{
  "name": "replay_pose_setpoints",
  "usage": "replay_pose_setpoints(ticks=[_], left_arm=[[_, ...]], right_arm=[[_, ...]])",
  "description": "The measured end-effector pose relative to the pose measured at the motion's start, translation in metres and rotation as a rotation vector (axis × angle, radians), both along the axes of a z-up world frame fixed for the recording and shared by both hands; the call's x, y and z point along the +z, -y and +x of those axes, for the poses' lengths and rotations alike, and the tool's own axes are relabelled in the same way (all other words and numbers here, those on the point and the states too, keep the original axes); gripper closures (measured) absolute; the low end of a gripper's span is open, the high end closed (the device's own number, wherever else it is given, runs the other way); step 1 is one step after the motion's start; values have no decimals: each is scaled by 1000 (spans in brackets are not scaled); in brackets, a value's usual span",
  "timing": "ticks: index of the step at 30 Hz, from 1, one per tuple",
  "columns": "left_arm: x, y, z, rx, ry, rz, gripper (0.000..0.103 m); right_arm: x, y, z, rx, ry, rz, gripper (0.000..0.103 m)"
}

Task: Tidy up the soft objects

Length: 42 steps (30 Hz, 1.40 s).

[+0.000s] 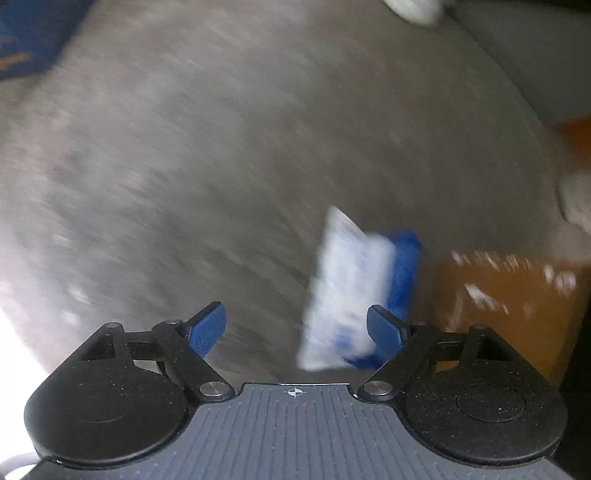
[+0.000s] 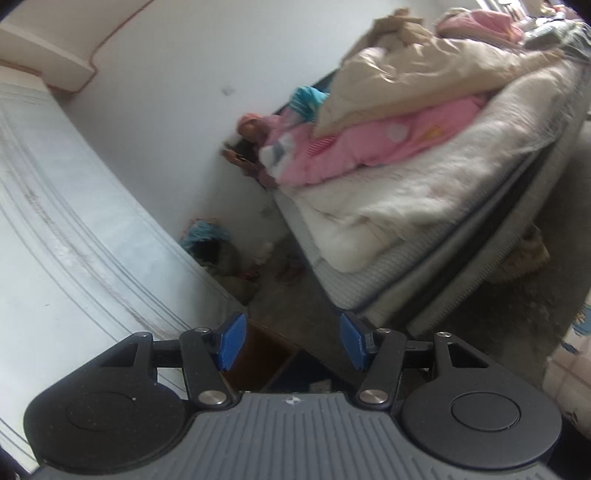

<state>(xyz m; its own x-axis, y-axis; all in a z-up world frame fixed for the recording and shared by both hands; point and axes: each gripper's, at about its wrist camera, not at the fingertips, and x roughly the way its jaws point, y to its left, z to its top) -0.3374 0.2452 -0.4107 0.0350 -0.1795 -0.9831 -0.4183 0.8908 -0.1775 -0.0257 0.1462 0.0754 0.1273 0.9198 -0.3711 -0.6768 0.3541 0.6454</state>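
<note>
A blurred white and blue soft packet lies on the grey floor, seen from the left wrist camera looking almost straight down. It sits just ahead of the left gripper, toward the right-hand blue pad, which overlaps its lower edge in the view; whether the pad touches it cannot be told through the blur. The left gripper's jaws stand wide apart and grip nothing. An orange-brown box lies just right of the packet, a dark blue item sits in the far left corner of the view, and a white shape shows at the top edge. The right wrist camera looks across the room. The right gripper has its blue pads partly apart with nothing between them. Beyond it is a bed against the white wall, its mattress covered by a cream blanket, with a pink quilt and a beige duvet heaped on top toward the wall side. A turquoise cloth peeks out at the bed's far corner. On the floor near the wall lies a small pile of clothes. A white panel runs along the left.
</note>
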Motion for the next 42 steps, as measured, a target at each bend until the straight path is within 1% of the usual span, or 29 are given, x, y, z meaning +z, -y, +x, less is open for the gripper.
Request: replay_pose_setpoints(ticks=[3,5,8,12,14,16,18,21,22,24,25,26,27,29,31,34,36,38,41,42], left_arm=[[-10,18,-7,-4,32,-52,17],[-12,23,-7,14,44,-59,16],[-24,25,2,39,62,-39,13],[-44,27,18,4,42,10,13],[-53,29,22,-10,42,-4,5],[-59,30,26,-11,48,-15,2],[-63,34,30,-9,45,-29,3],[-72,45,37,-39,20,-13,5],[-77,49,40,-56,-3,-2,10],[-86,53,42,-70,-36,14,15],[-89,54,41,-63,-33,2,21],[-89,54,41,-49,-22,-1,23],[-87,54,40,-38,-10,14,24],[-80,55,36,-29,17,51,27],[-71,46,31,1,40,62,28],[-43,26,23,67,99,87,28],[-17,10,21,105,138,130,28],[14,-10,20,153,176,189,28],[77,-44,22,255,280,277,29],[101,-52,24,275,322,312,29]], right_arm=[[-9,10,6,-39,-4,-20,44],[-10,15,8,-57,4,-27,44],[-10,19,10,-70,9,-30,44],[-11,22,14,-84,-13,-38,44],[-11,23,14,-91,-15,-45,44],[-11,22,15,-97,-12,-51,44],[-10,23,15,-101,-11,-54,44],[-8,23,15,-104,-6,-53,44],[-7,24,15,-105,-3,-53,44],[-7,25,14,-106,0,-55,44],[-7,25,14,-108,0,-57,44],[-7,25,14,-110,-1,-61,44],[-6,26,14,-111,-1,-65,44],[-6,29,15,-117,-5,-65,44],[-5,35,18,-130,-11,-57,44],[-4,48,22,-148,-22,-32,44],[-3,59,25,-157,-30,-11,44],[-2,72,27,-162,-38,13,44],[4,103,31,-158,-47,71,44],[8,118,31,-161,-40,95,44]])
